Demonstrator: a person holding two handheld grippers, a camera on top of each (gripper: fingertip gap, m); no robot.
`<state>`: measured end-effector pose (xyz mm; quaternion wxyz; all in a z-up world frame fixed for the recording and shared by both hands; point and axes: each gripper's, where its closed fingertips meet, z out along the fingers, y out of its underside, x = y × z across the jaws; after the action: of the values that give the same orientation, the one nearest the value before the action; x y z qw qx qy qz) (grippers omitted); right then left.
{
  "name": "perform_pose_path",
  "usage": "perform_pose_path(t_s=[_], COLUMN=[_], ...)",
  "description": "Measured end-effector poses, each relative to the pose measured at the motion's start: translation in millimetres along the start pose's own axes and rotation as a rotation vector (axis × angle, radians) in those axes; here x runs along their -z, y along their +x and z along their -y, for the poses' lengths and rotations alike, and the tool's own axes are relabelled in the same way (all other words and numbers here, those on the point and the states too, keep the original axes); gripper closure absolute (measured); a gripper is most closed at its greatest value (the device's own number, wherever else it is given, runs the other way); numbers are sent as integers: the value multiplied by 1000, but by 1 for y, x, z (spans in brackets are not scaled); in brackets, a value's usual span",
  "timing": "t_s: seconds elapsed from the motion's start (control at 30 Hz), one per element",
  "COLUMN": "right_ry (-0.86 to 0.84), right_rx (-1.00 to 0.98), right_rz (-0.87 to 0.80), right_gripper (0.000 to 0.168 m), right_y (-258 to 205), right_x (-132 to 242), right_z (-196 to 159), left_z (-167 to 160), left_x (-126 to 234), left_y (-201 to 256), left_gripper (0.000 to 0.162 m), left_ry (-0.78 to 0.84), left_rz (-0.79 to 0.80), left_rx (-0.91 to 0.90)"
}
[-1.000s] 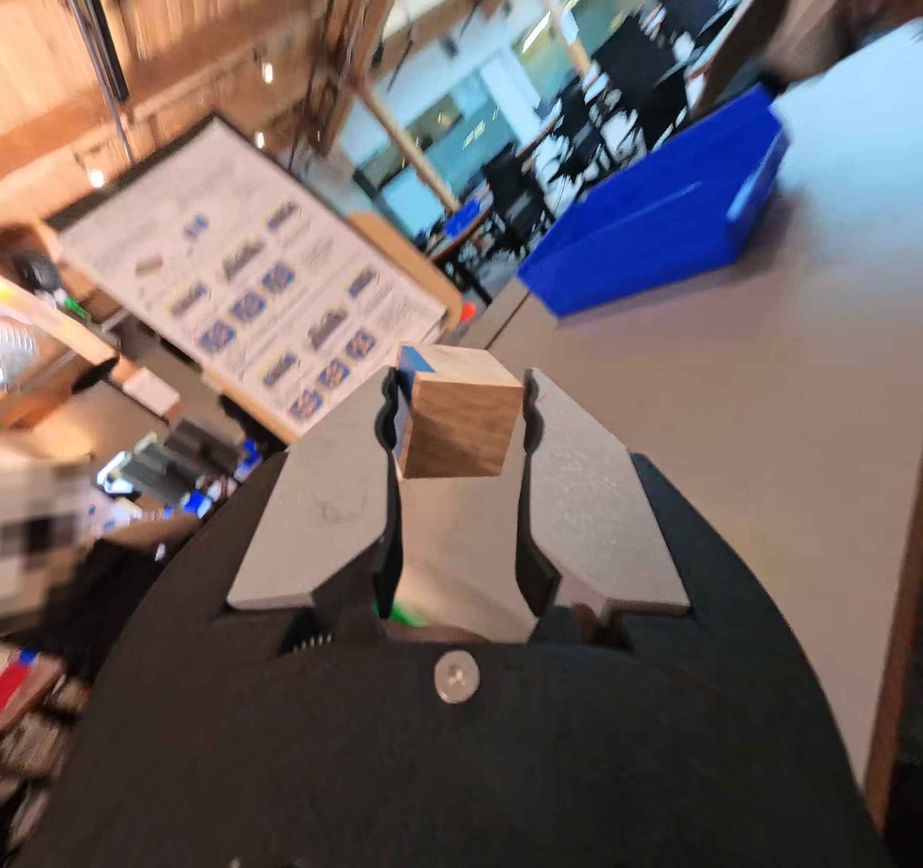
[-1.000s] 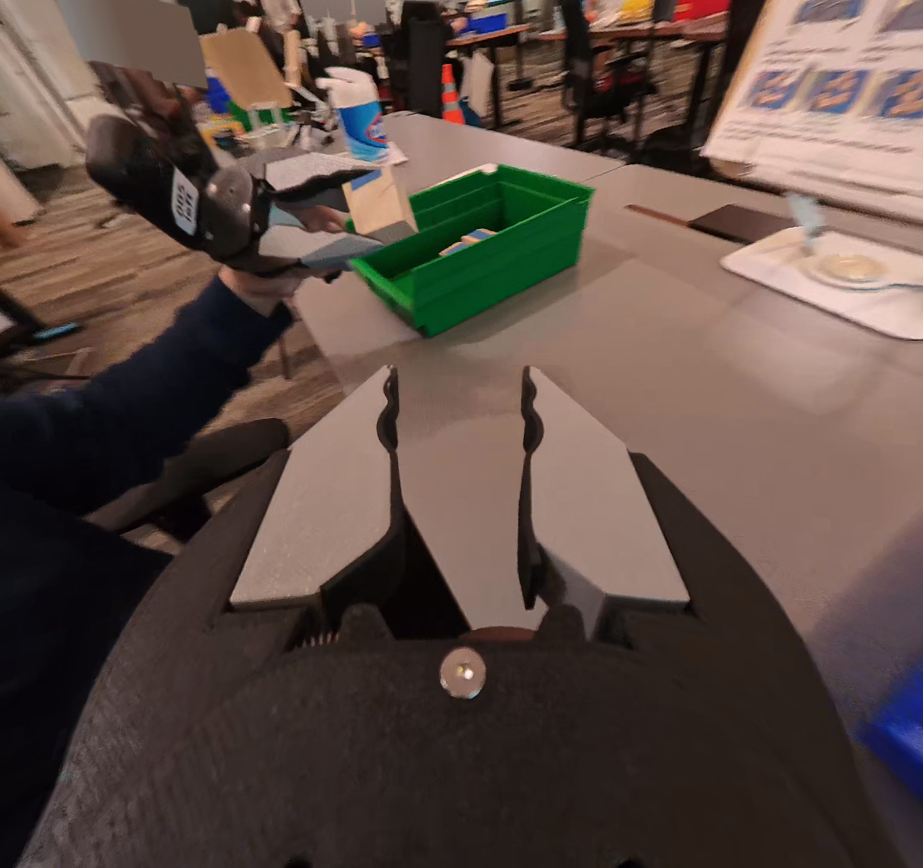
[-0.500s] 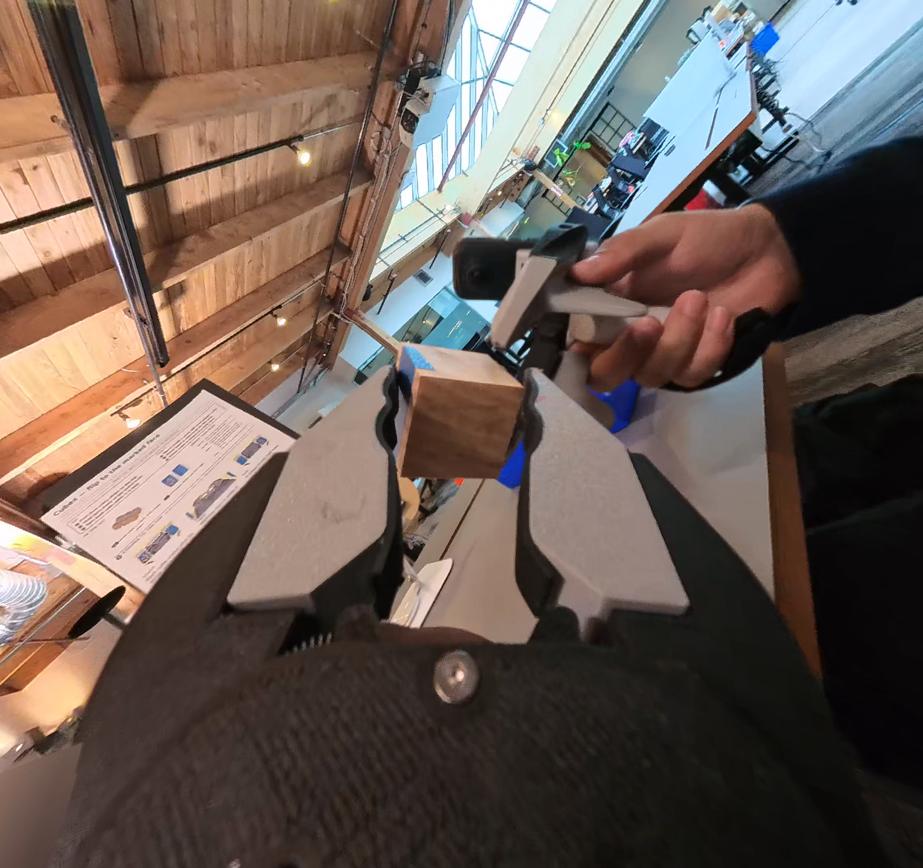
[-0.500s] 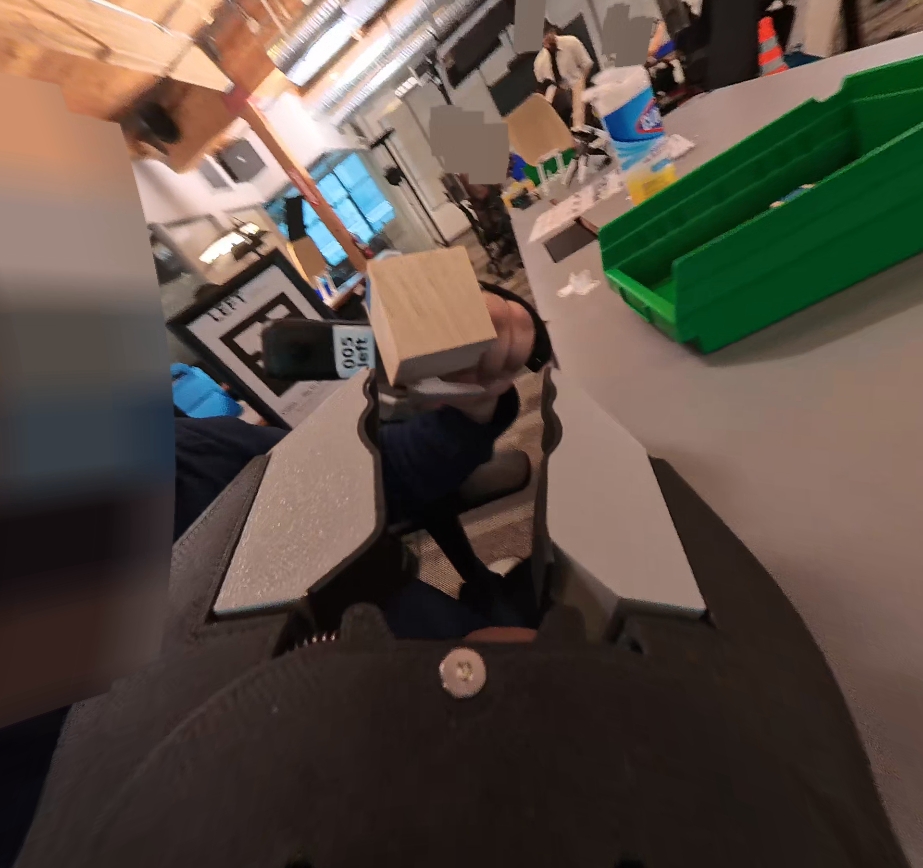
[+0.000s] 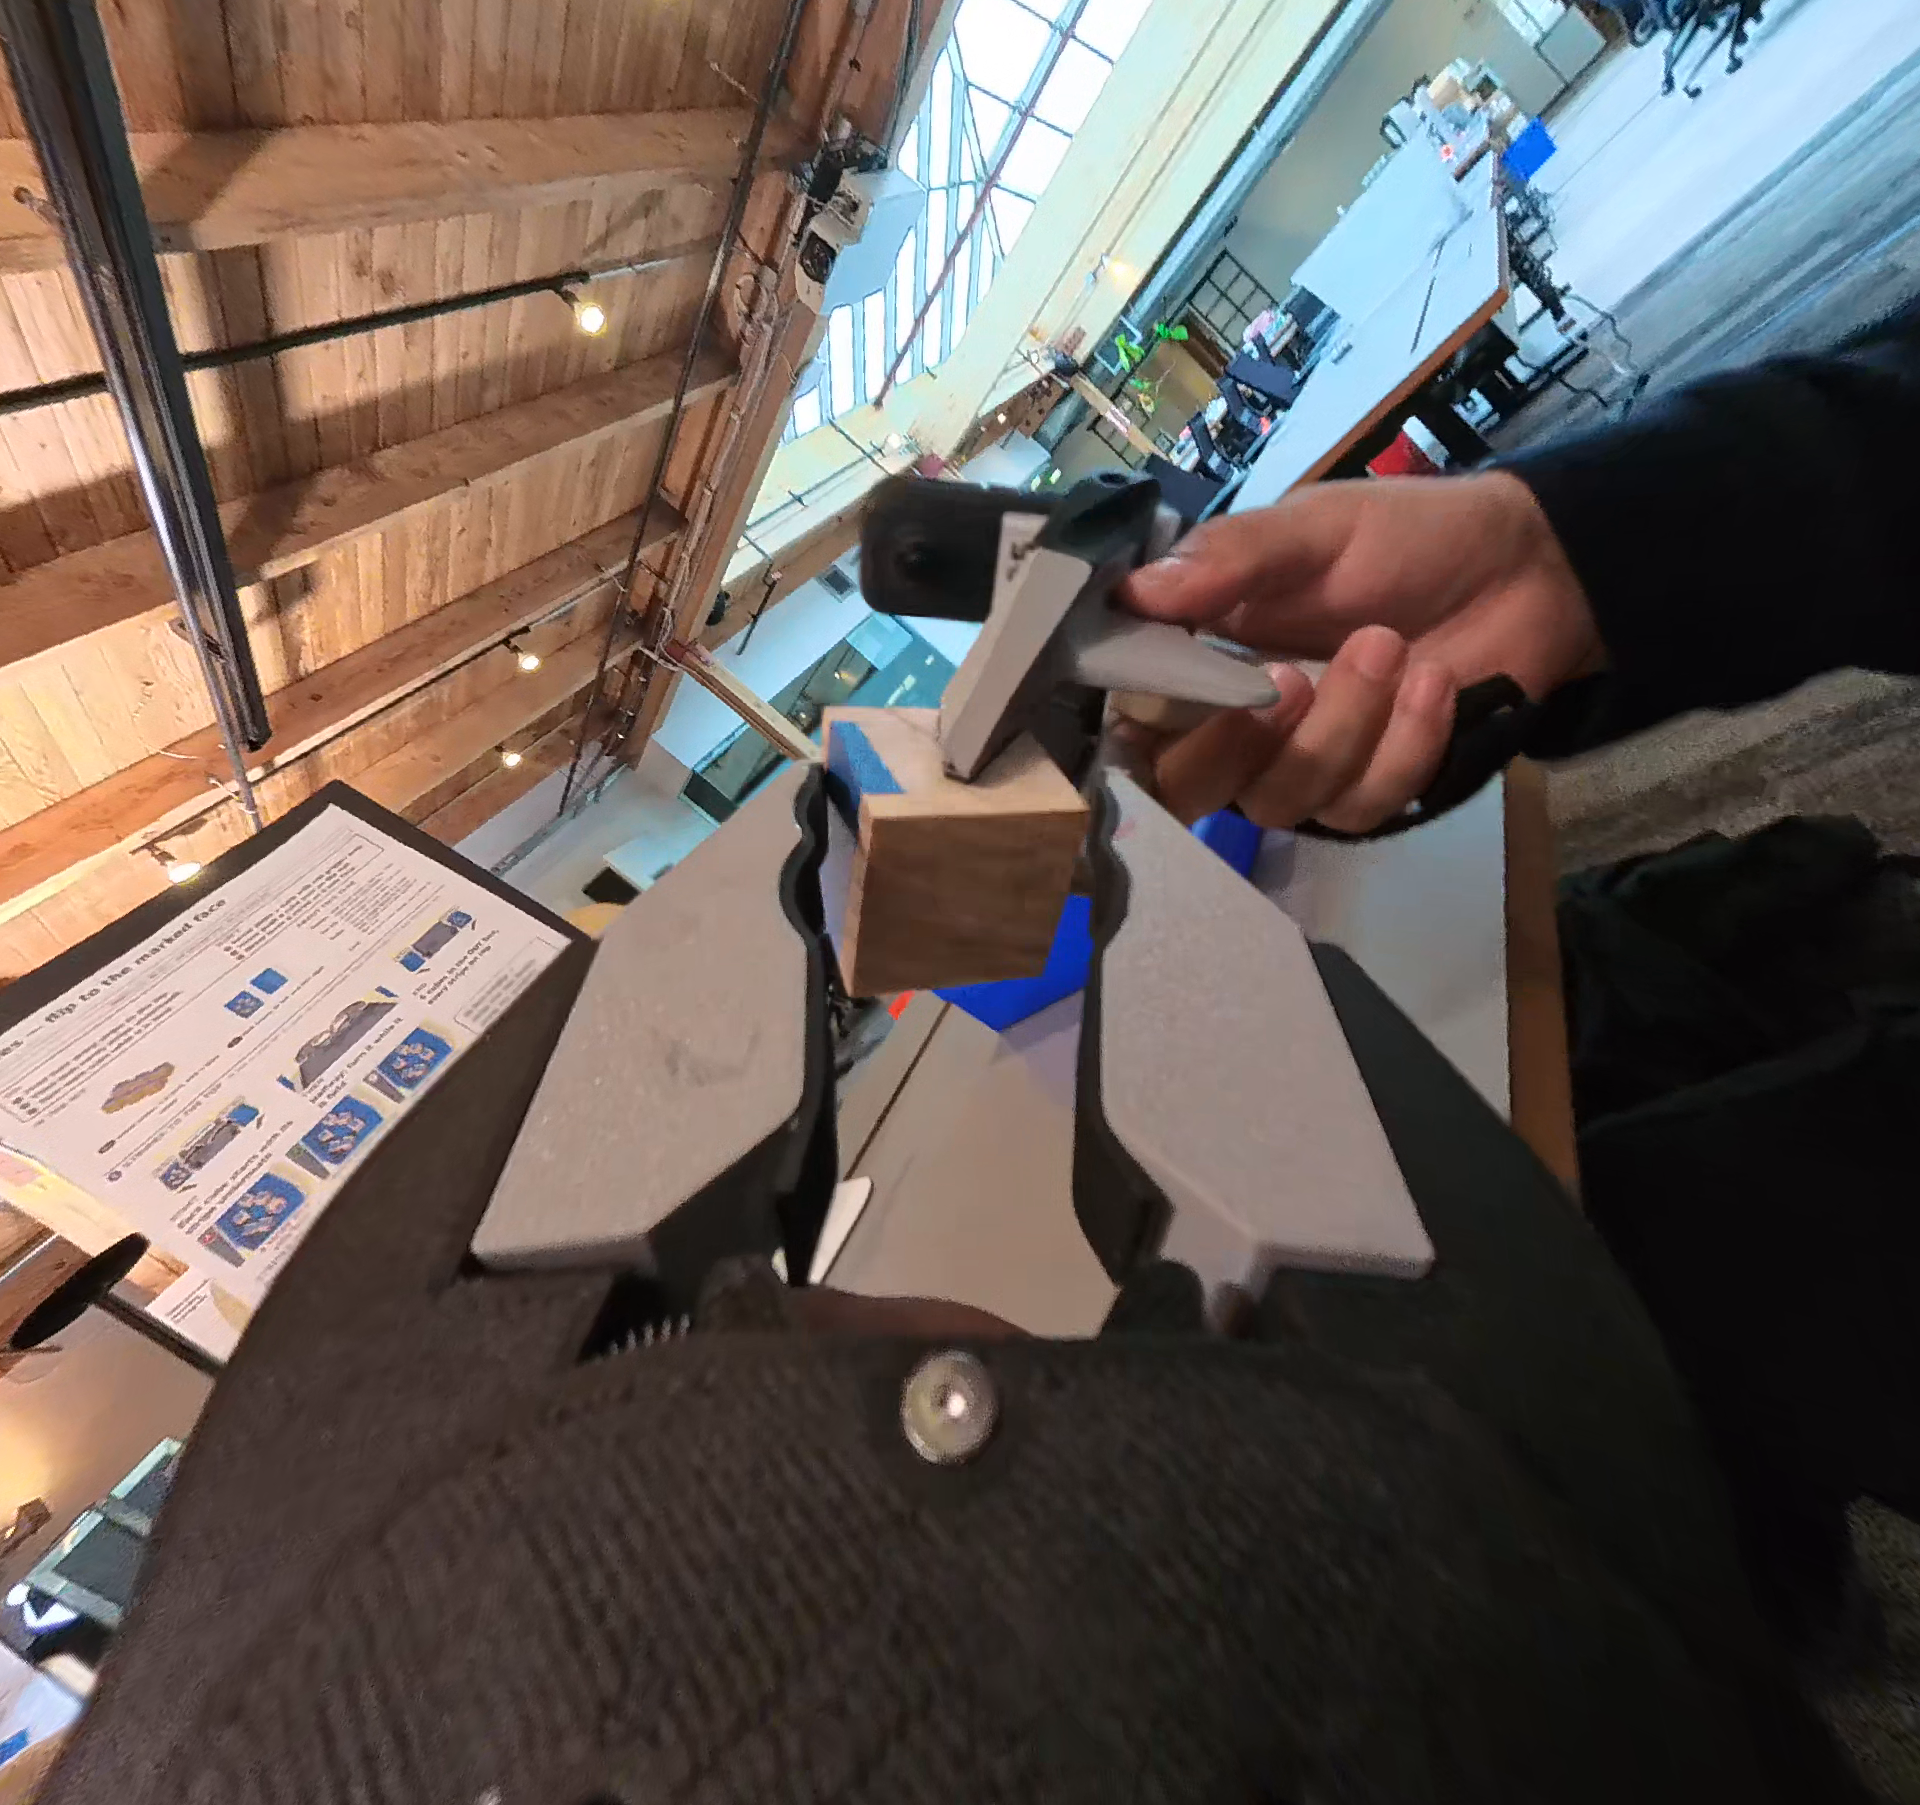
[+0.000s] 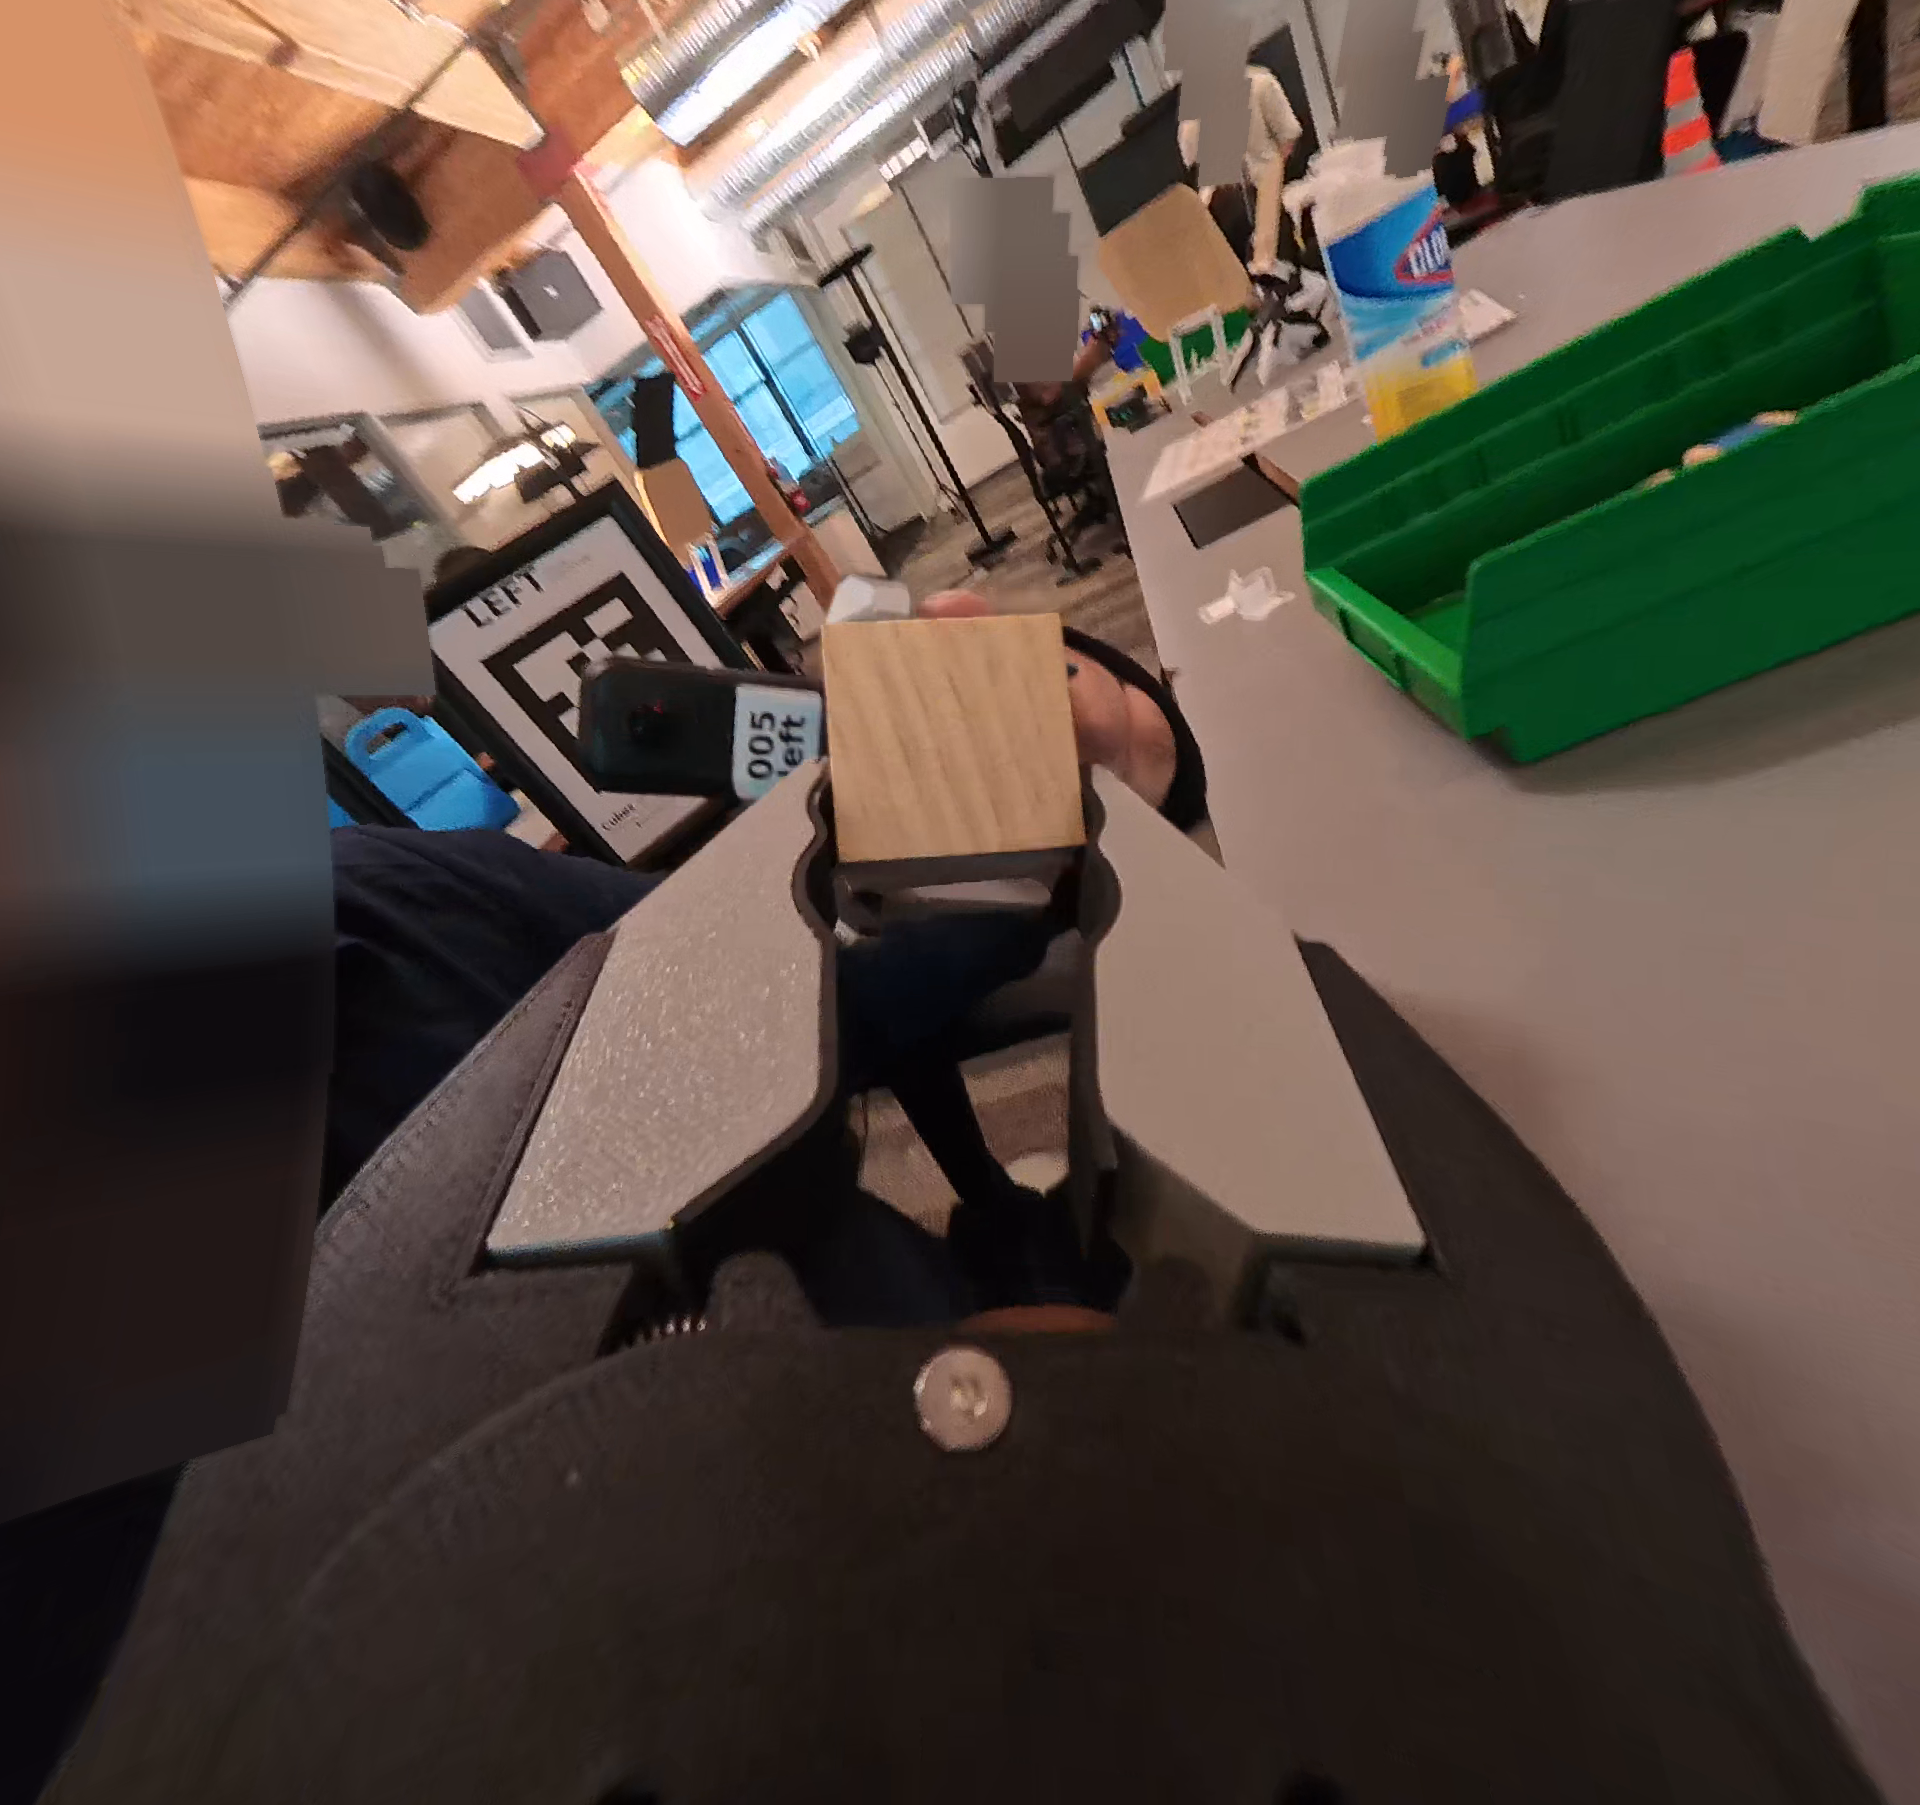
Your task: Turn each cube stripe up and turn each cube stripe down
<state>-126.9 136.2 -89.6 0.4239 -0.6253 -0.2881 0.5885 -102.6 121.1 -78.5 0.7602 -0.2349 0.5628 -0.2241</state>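
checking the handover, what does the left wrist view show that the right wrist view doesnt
Only the left wrist view shows the cube's blue stripe, the instruction poster and the hand holding the right claw.

Only the right wrist view shows the green bin and the wipes tub.

Both show the wooden cube held in the left claw.

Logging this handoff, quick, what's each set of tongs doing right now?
Left tongs: shut on the wooden cube, held up off the table.
Right tongs: around the same cube, fingers at its sides; whether they are clamped cannot be told.
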Motion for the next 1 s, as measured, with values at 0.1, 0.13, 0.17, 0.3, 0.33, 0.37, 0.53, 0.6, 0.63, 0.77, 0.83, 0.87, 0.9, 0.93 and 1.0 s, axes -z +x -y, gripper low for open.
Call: perform_pose_path(t_s=[0.1, 0.13, 0.17, 0.3, 0.33, 0.37, 0.53, 0.6, 0.63, 0.77, 0.83, 0.87, 0.9, 0.93, 1.0], right_ry=[-96, -125, -145, -188, -202, -221, -286, -297, -304, -336, -347, -350, -354, -364, -387], right_rx=[28, 40, 49, 3, -9, -16, -48, -54, -49, -41, -47, -49, -51, -56, -61], right_rz=[-64, -77, -90, -71, -69, -72, -34, -13, -16, -28, -20, -19, -18, -15, -15], right_gripper=[126, 126, 126, 125, 125, 125, 125, 125, 125, 125, 125, 125, 125, 125, 125], right_y=[5, 6, 8, 11, 12, 14, 10, 5, 5, 6, 6, 6, 6, 7, 7], right_x=[5, 6, 8, 10, 11, 11, 13, 13, 12, 10, 10, 10, 10, 10, 10], right_z=[-11, -15, -17, -24, -26, -30, -41, -43, -44, -51, -54, -55, -56, -58, -63], left_z=[-6, -7, -8, -12, -15, -17, -21, -22, -22, -25, -28, -29, -29, -29, -30], left_x=[1, 2, 4, 10, 11, 12, 18, 19, 20, 22, 23, 23, 24, 24, 26], left_y=[9, 13, 15, 19, 20, 23, 29, 28, 30, 38, 40, 40, 42, 43, 49], left_gripper=[113, 113, 113, 118, 118, 119, 120, 120, 120, 118, 114, 112, 110, 110, 109], left_ry=[-40, -48, -56, -69, -76, -87, -128, -133, -134, -153, -173, -177, -179, -182, -191], left_rz=[-64, -91, -117, -184, -195, -208, -242, -236, -246, -296, -304, -305, -311, -320, -351], left_rx=[-22, -21, -15, 22, 20, 10, -69, -81, -72, -57, -68, -68, -67, -66, -59])
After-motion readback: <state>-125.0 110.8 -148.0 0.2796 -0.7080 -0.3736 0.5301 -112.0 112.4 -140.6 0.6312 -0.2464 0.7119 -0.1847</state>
